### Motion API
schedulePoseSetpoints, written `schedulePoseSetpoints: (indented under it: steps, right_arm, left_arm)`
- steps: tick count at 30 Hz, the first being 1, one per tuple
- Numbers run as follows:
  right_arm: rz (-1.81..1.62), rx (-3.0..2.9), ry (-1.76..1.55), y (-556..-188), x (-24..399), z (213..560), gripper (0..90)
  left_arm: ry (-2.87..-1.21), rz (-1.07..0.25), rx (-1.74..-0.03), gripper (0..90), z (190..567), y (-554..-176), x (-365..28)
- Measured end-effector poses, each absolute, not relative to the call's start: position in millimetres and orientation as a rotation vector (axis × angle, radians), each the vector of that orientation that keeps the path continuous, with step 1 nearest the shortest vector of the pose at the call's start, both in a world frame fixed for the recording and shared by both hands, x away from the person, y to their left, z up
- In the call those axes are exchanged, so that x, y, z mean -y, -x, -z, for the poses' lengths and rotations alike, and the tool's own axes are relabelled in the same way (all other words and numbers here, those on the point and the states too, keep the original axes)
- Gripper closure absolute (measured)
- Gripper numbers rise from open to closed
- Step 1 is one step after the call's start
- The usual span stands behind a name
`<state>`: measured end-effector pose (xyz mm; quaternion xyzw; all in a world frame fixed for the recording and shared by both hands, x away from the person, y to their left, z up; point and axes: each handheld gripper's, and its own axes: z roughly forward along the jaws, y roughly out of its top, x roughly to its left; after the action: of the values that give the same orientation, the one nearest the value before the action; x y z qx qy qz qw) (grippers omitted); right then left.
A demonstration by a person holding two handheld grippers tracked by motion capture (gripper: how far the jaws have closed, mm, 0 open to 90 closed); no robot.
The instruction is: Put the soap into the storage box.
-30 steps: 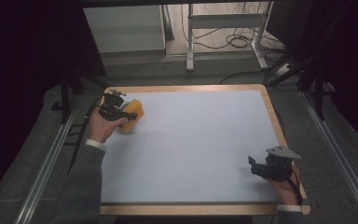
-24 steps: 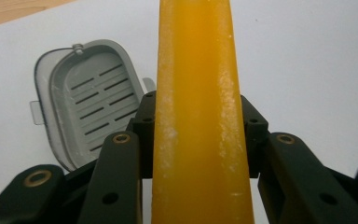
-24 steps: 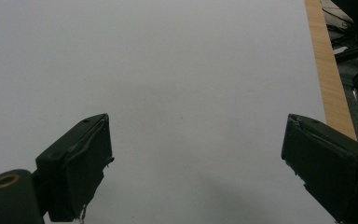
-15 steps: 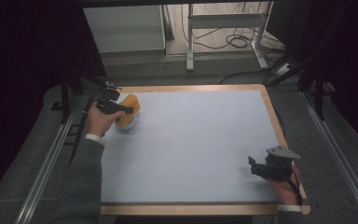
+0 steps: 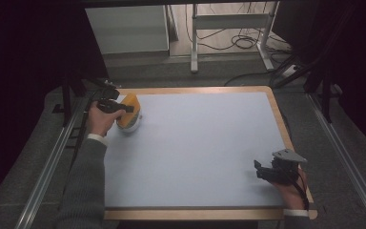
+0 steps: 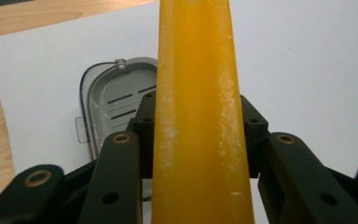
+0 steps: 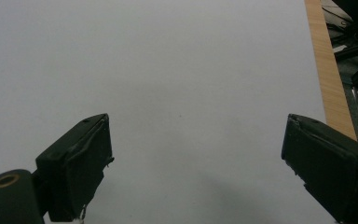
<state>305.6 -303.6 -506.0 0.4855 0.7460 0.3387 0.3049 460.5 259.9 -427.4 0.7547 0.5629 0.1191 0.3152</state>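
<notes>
1. We count two tongs, one in each of the person's hands, both over one table with a pale blue-white top and a wooden rim.
2. The left tongs sit at the far left corner of the table. Their jaws are clamped on one orange block, which stands between them.
3. In the left gripper view the orange block rises up the middle of the picture, with one black jaw pressed against each of its two sides. Its surface carries pale, dusty streaks.
4. Below the block lies one grey tray, oval and shallow, with two dark slots in its floor and a small knob at its far rim. It rests on the table just inside the wooden edge. In the high view we see it as a pale shape under the block, touching or nearly touching it; we cannot tell which.
5. The right tongs rest at the near right corner of the table, well apart from the block. Their jaws stand wide apart with nothing between them.
6. In the right gripper view the two black jaws frame bare table surface, with the wooden rim at the right.
</notes>
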Motion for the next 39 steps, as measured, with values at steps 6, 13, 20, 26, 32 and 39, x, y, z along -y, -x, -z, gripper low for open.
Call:
schedulePoseSetpoints:
  steps: [6, 13, 20, 26, 32, 39]
  right_arm:
    - [-0.896, -1.973, -1.288, -305.6, 304.8, 505.8, 8.6]
    - [-0.899, -1.967, -1.289, -305.6, 305.4, 505.4, 8.6]
    - [-0.899, -1.965, -1.286, -305.6, 305.0, 505.9, 8.6]
    - [-0.894, -1.970, -1.284, -305.9, 304.5, 506.9, 8.6]
    - [-0.887, -1.966, -1.281, -305.7, 304.0, 506.8, 8.6]
    - [-0.885, -1.969, -1.278, -306.0, 303.9, 507.6, 8.6]
  left_arm:
    - [-1.974, -0.317, -1.507, 61.0, 433.7, -469.0, -262.2]
    - [-1.949, -0.321, -1.533, 61.0, 439.7, -475.5, -263.8]
    - [-1.932, -0.314, -1.556, 61.0, 448.3, -480.6, -265.9]
    - [-1.924, -0.314, -1.586, 61.0, 455.2, -483.7, -267.7]
    - [-1.900, -0.327, -1.612, 61.0, 460.0, -485.9, -269.4]
    - [-1.903, -0.323, -1.626, 61.0, 466.9, -487.8, -267.5]
